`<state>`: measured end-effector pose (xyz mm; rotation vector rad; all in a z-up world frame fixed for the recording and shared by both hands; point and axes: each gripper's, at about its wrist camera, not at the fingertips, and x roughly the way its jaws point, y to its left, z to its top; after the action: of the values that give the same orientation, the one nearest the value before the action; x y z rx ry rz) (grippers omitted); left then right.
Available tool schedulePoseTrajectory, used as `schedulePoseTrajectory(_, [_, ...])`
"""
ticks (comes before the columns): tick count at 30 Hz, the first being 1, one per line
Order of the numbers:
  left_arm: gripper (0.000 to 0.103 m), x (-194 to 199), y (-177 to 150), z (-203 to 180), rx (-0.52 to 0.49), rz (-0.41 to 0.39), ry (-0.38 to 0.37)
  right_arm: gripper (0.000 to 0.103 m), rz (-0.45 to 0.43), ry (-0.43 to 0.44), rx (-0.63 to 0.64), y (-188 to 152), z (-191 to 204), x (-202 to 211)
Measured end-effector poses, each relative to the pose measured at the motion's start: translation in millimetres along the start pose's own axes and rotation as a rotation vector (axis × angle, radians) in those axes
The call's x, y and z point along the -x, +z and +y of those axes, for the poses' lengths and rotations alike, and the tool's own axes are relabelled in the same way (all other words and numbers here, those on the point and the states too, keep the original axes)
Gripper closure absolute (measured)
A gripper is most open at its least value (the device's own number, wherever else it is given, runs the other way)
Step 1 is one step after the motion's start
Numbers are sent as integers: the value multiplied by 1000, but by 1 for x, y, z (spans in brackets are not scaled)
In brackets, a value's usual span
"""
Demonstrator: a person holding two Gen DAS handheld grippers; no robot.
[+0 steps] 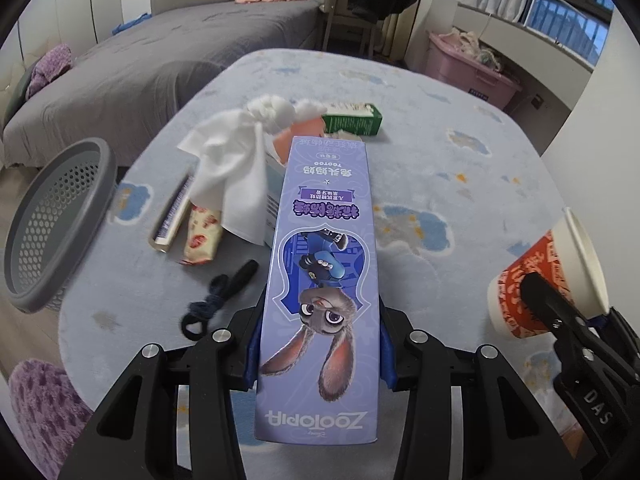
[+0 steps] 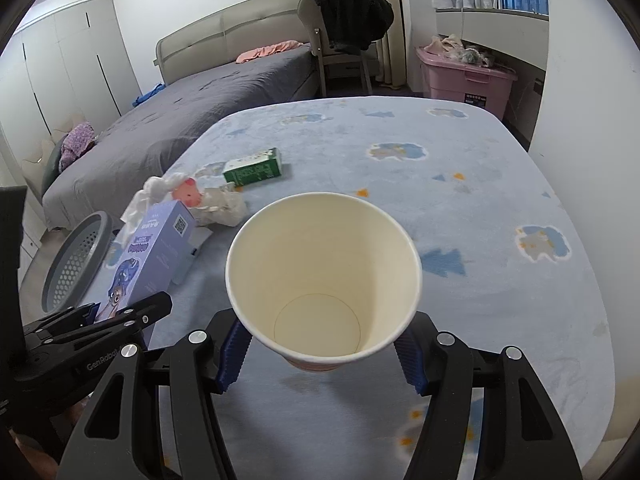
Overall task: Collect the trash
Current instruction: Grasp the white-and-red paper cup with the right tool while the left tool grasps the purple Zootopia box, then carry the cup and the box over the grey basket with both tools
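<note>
Both wrist views look forward-down along own jaws, close over desk. Shared ahead of jaws: green carton, grey basket, bed.

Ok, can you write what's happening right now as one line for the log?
left gripper: shut on purple box | right gripper: shut on paper cup | grey basket: beside table, nothing dropped yet

Right of carton rug bare; left – litter.
</note>
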<state>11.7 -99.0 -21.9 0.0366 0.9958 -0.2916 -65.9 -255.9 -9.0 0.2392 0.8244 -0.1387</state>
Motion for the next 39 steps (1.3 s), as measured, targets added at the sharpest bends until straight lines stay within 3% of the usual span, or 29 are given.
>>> schedulePoseTrajectory(8, [60,41,17,56,19,-97,33,42,-10,45,93,18,65,0])
schedulePoseTrajectory(15, [60,58,30,144,60,-152,130,42,-13,146,208,41,155,-15])
schedulePoseTrajectory(27, [60,42,31,282,193,-137,260,42,47,314,403,53,314,-83])
schedulePoseTrajectory(39, [59,14,28,343,272,-104,297,42,124,369,487,51,385,-141])
